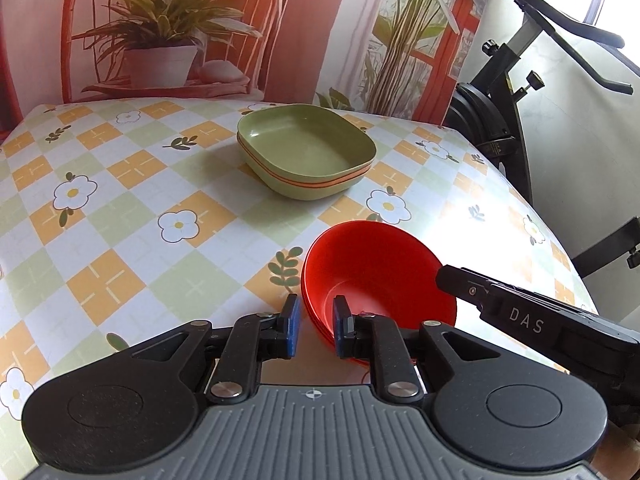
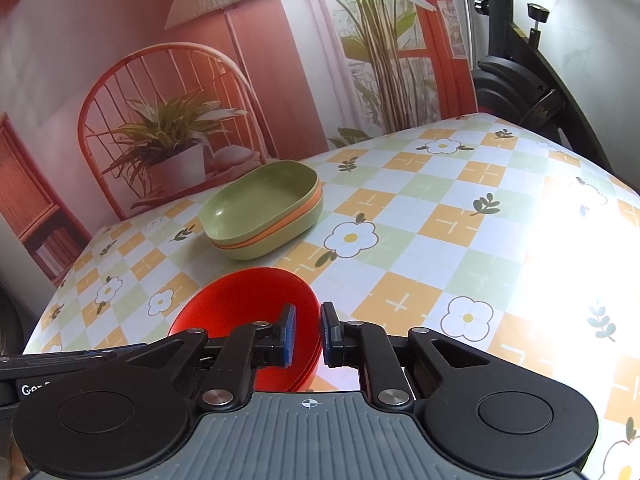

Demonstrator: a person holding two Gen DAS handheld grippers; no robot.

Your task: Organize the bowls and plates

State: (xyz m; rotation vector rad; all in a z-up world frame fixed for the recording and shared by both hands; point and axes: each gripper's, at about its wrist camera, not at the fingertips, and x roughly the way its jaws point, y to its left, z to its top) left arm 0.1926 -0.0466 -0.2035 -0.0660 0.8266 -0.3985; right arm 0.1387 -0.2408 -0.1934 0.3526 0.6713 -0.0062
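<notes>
Stacked bowls (image 1: pixel 380 276) sit before stacked plates (image 1: pixel 308 152).

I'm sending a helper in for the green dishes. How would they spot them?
On the flower-checked tablecloth, look toward the far end near the plant backdrop. The green dishes sit there, nested: squarish, with orange lines between layers, unlike the round red bowls nearer the hand-held grippers.

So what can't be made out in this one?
- Red bowls: near rim hidden behind both grippers' jaws in both views; stack count unclear.
- Green dishes: how many are stacked is uncertain; only an orange band shows.
- Tablecloth: right side washed out by glare.
</notes>
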